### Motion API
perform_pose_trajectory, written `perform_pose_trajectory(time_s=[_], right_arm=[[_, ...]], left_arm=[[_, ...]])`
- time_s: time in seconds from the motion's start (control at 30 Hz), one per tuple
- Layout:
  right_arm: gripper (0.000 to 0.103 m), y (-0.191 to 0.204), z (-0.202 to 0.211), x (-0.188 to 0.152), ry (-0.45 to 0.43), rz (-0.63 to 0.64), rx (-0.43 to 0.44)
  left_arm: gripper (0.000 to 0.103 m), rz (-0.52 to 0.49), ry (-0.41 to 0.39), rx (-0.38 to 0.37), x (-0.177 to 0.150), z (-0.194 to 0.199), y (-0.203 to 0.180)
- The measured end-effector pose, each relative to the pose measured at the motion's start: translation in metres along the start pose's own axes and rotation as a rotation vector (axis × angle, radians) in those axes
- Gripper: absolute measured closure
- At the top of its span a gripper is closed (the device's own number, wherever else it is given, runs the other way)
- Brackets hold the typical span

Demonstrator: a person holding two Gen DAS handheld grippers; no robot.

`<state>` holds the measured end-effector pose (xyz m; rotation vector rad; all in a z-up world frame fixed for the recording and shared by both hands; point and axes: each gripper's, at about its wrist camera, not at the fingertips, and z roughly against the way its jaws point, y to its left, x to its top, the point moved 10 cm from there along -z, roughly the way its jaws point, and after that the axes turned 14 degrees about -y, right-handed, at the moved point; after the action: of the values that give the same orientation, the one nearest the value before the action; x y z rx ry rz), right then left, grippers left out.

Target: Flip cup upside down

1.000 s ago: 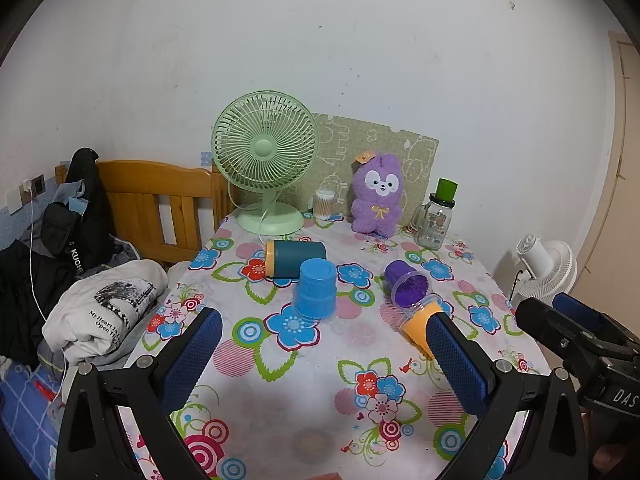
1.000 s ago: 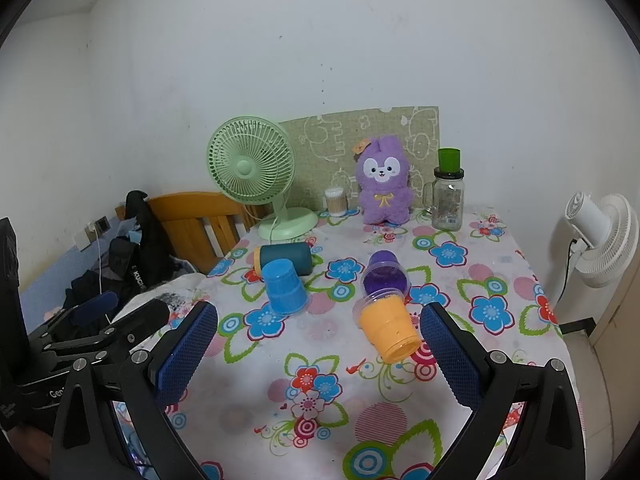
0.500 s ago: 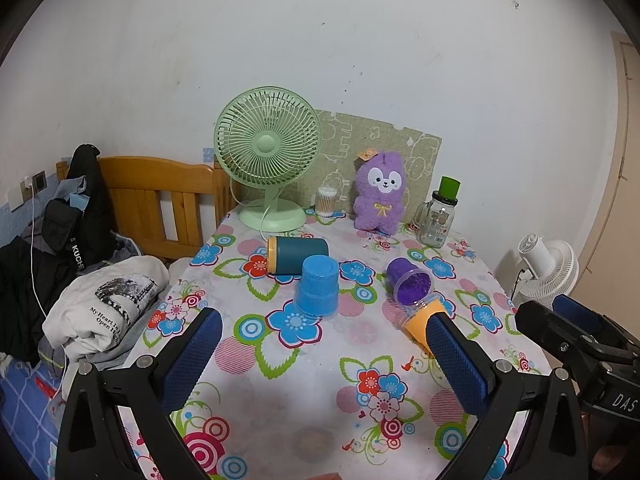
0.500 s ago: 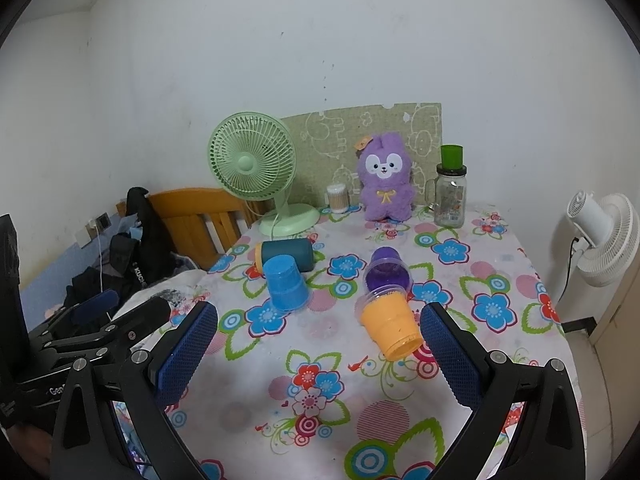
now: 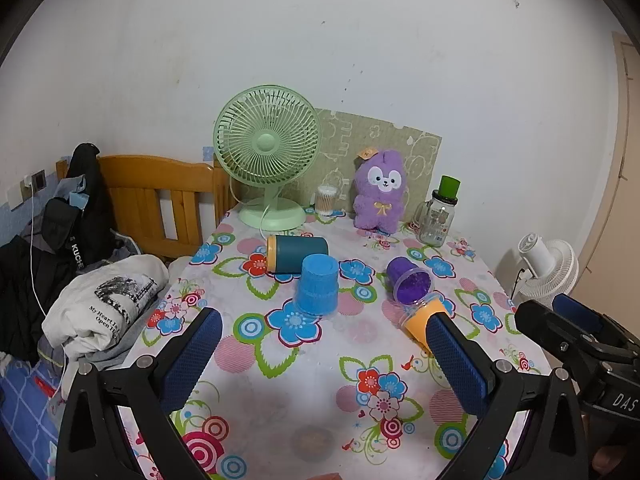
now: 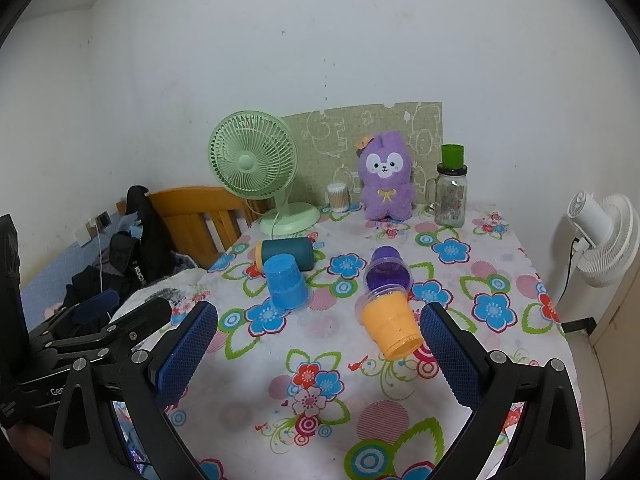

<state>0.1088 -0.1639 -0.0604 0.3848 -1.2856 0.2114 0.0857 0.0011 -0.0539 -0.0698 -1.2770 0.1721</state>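
Both the left tongs [image 5: 320, 360] and right tongs [image 6: 320, 356] hover released above the near edge of the table [image 6: 400, 432], holding nothing. The blue cup [image 6: 286, 282] stands mouth-down at mid-table, with a teal cup [image 6: 286, 253] on its side just behind it at 12 o'clock. At 3 o'clock of the blue cup, well apart, the orange cup [image 6: 392, 328] and purple cup [image 6: 387, 270] lie on their sides mouth to mouth, the orange nearer, just ahead of the right tongs' right finger.
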Motion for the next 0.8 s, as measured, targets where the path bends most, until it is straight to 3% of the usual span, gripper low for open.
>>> perform_pose_trajectory(time_s=[0.57,0.8], right_arm=[[0.001,0.001,-0.001,-0.003,0.004,0.002,-0.001],[0.001,-0.006,-0.016,-0.007,0.038,-0.004,-0.001]], left_arm=[[0.0,-0.001,0.007,0.001,-0.003,-0.001,-0.001],[0.0,-0.005,0.038,-0.005,-0.009,-0.018,-0.002]])
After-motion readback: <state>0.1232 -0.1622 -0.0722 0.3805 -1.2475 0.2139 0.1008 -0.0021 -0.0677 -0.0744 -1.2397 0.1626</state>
